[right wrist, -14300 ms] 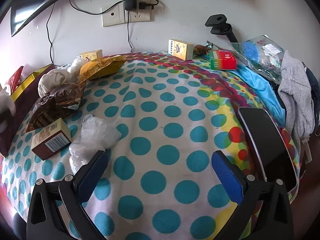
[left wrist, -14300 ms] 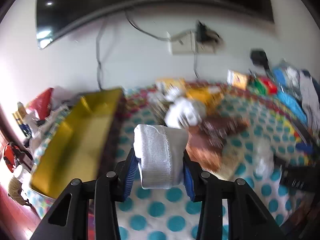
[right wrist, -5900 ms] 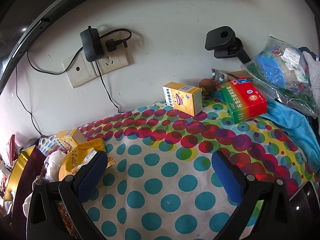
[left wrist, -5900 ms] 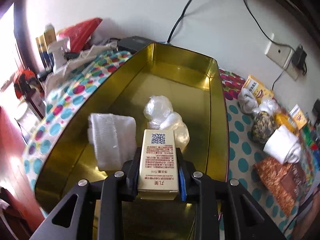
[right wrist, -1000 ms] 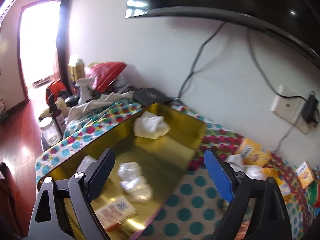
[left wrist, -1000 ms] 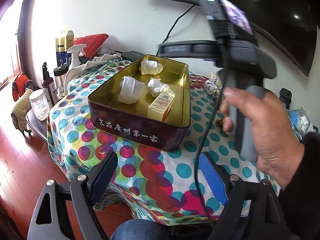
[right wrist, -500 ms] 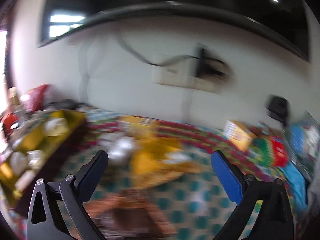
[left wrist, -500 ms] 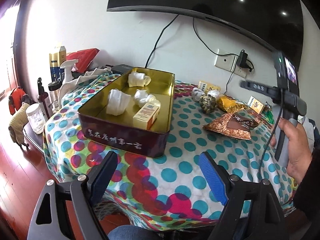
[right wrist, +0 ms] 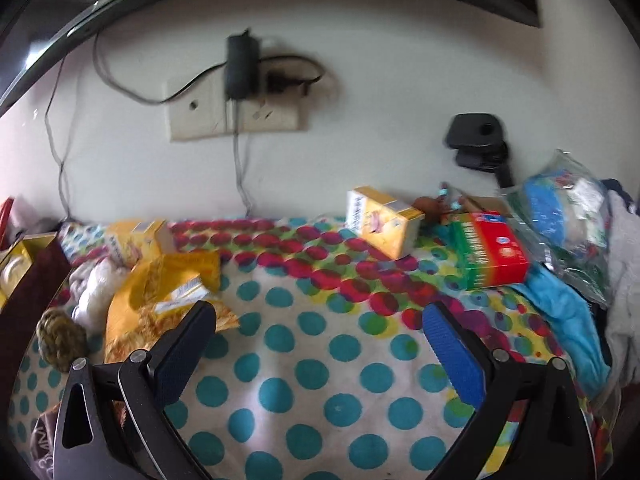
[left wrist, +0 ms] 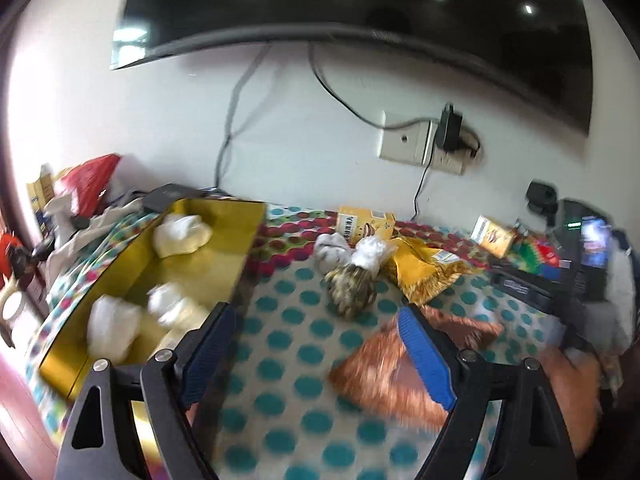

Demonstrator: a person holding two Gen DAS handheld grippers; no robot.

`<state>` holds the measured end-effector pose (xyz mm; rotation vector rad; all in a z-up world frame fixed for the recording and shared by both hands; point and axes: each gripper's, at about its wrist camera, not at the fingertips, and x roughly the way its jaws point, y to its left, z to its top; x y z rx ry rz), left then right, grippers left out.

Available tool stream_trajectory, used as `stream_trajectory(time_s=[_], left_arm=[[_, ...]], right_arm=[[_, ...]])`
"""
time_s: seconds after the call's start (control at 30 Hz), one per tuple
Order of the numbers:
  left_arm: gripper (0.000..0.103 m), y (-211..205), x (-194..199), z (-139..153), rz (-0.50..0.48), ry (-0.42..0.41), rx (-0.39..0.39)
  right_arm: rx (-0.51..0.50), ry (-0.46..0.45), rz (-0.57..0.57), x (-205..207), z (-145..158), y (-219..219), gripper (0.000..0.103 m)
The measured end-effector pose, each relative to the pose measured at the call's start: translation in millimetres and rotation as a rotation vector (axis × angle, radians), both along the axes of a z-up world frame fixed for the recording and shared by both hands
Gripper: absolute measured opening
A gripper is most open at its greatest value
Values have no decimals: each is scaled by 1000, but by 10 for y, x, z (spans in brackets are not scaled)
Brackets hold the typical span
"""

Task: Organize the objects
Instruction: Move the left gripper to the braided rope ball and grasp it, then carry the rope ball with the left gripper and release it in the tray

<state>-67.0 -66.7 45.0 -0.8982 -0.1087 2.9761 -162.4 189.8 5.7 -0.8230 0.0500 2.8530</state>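
A gold tin (left wrist: 224, 248) stands at the left with white rolled cloths (left wrist: 182, 234) inside. My left gripper (left wrist: 316, 356) is open and empty above the polka-dot cloth, just right of the tin. A brown snack bag (left wrist: 384, 372) lies by its right finger. A speckled ball (left wrist: 352, 290), white bundles (left wrist: 370, 252), a yellow bag (left wrist: 424, 272) and a yellow box (left wrist: 366, 226) lie beyond. My right gripper (right wrist: 316, 344) is open and empty over the cloth. The yellow bag (right wrist: 168, 296), a yellow box (right wrist: 384, 226) and a red-green box (right wrist: 490, 250) lie ahead of it.
A wall socket with a charger (right wrist: 240, 64) and hanging cables is behind the table. A blue cloth (right wrist: 564, 312), a plastic bag (right wrist: 568, 208) and grey clothes (right wrist: 624, 280) crowd the right edge. Bottles and a red bag (left wrist: 88, 184) stand at the far left.
My left gripper has moved in close over the table beside the tin. My right gripper has come nearer to the boxes at the wall. Both stay open and empty.
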Motion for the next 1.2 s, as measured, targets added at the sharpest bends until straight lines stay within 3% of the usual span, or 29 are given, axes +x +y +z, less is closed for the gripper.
stream_trajectory(time_s=[0.2, 0.43, 0.5, 0.6, 0.67, 0.8, 1.2], left_arm=[[86, 335, -710, -301, -20, -107, -60], [86, 411, -1132, -657, -15, -206, -151], [85, 371, -1224, -711, -9, -246, -120], [59, 389, -1242, -723, -15, -246, -121], [59, 453, -1187, -693, -15, -213, -160], [59, 453, -1094, -640, -13, -154, -166], [59, 397, -991, -563, 29, -145, -135]], right_arm=[[0, 27, -18, 61, -18, 40, 103], [-17, 40, -35, 113, -71, 94, 103], [-10, 37, -29, 56, 2, 50, 103], [2, 43, -24, 105, 97, -33, 103], [8, 43, -19, 94, 99, -41, 103], [11, 45, -15, 85, 76, -33, 103], [35, 41, -7, 72, 54, -55, 103]])
